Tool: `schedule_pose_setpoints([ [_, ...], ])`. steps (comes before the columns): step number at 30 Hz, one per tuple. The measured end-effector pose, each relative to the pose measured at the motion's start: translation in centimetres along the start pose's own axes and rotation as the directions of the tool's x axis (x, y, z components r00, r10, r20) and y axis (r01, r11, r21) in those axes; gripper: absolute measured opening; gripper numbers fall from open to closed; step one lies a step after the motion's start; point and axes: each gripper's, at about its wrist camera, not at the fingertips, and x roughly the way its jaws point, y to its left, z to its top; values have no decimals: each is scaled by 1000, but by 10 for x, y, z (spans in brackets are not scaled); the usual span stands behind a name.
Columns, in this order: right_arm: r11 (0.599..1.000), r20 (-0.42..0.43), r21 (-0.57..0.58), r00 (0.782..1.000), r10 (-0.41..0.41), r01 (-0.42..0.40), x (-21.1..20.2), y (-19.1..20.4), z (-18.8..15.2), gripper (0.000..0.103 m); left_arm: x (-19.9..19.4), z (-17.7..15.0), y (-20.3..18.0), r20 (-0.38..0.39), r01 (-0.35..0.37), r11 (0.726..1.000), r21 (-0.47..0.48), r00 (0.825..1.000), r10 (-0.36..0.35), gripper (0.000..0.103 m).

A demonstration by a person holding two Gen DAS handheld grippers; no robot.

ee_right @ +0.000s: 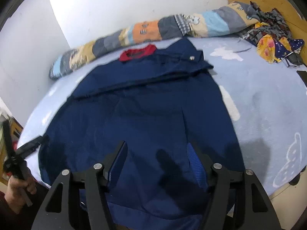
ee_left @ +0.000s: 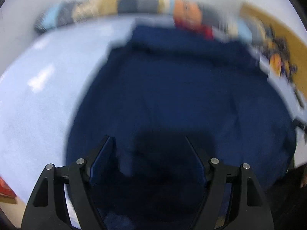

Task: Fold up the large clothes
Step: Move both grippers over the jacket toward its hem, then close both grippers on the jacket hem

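Note:
A large navy jacket (ee_right: 149, 103) with a red collar (ee_right: 137, 52) lies spread on the light blue bed (ee_right: 268, 99). Its sleeves are folded across the upper part, with a metal snap (ee_right: 192, 58) showing. My right gripper (ee_right: 156, 147) is open above the jacket's lower half, nothing between its fingers. My left gripper (ee_left: 147, 140) is open above the same jacket (ee_left: 182, 88); that view is blurred. The left gripper also shows at the left edge of the right wrist view (ee_right: 28, 147), near the jacket's left hem.
A rolled patchwork quilt (ee_right: 153, 30) lies along the wall at the back. A pile of patterned cloth (ee_right: 272, 38) sits at the far right by a wooden headboard (ee_right: 268, 2). The bed's near edge (ee_right: 284, 189) is at lower right.

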Motion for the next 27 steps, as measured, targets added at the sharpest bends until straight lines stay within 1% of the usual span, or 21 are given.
schedule_pose_setpoints([
  [2,999,-50,-10,998,-44,44,10,-3,-5,67,-3,-3,-4,27,-38,998,48,999,36,75],
  [4,998,-78,10,995,-56,57,12,-10,-9,67,-10,-2,1,26,-19,999,39,1000,18,75],
  [6,997,-52,63,998,-42,45,0,-25,-9,67,-27,3,18,62,-5,1000,-10,998,5,75],
  [7,994,-44,93,998,-46,50,-6,-35,-9,67,-37,6,31,93,12,999,-43,996,-8,75],
  [8,991,-37,119,998,-53,57,-11,-44,-9,67,-41,7,40,102,20,998,-61,995,-13,77],
  [9,986,-23,157,998,-62,65,-18,-57,-10,67,-42,7,54,95,35,995,-89,995,-27,78],
  [11,970,-7,234,997,-73,72,-27,-83,-15,72,-36,3,84,59,80,980,-180,996,-71,78],
  [12,956,-9,285,998,-69,69,-28,-97,-18,73,-31,0,97,45,100,967,-236,995,-91,78],
  [13,931,-25,363,999,-42,48,-26,-116,-25,73,-26,-4,111,25,124,941,-315,992,-123,79],
  [14,908,-40,418,999,-8,24,-23,-127,-31,73,-17,-7,129,-8,182,888,-422,979,-204,79],
  [15,880,-60,476,998,37,-4,-18,-138,-37,73,-11,-10,137,-17,231,849,-475,962,-271,78],
  [16,855,-76,518,995,71,-21,-15,-146,-44,73,-8,-11,143,-12,265,821,-505,949,-314,78],
  [17,838,-81,544,993,86,-28,-14,-150,-49,73,-9,-13,147,-11,263,814,-518,949,-314,78],
  [18,819,-83,572,991,102,-36,-13,-154,-52,73,-10,-15,147,-11,256,814,-521,952,-307,79],
  [19,809,-82,586,990,116,-46,-11,-156,-53,73,-10,-16,144,-22,261,816,-516,948,-317,79],
  [20,802,-80,595,988,134,-61,-10,-157,-53,73,-10,-17,138,-34,261,822,-506,946,-322,79],
  [21,800,-83,596,986,142,-65,-9,-155,-54,73,-9,-17,133,-48,254,834,-490,948,-316,79],
  [23,812,-94,580,984,149,-67,-5,-149,-51,74,-7,-17,121,-84,227,868,-441,953,-292,79],
  [27,843,-134,534,978,162,-66,5,-134,-45,74,-8,-24,106,-129,200,914,-353,957,-259,79],
])
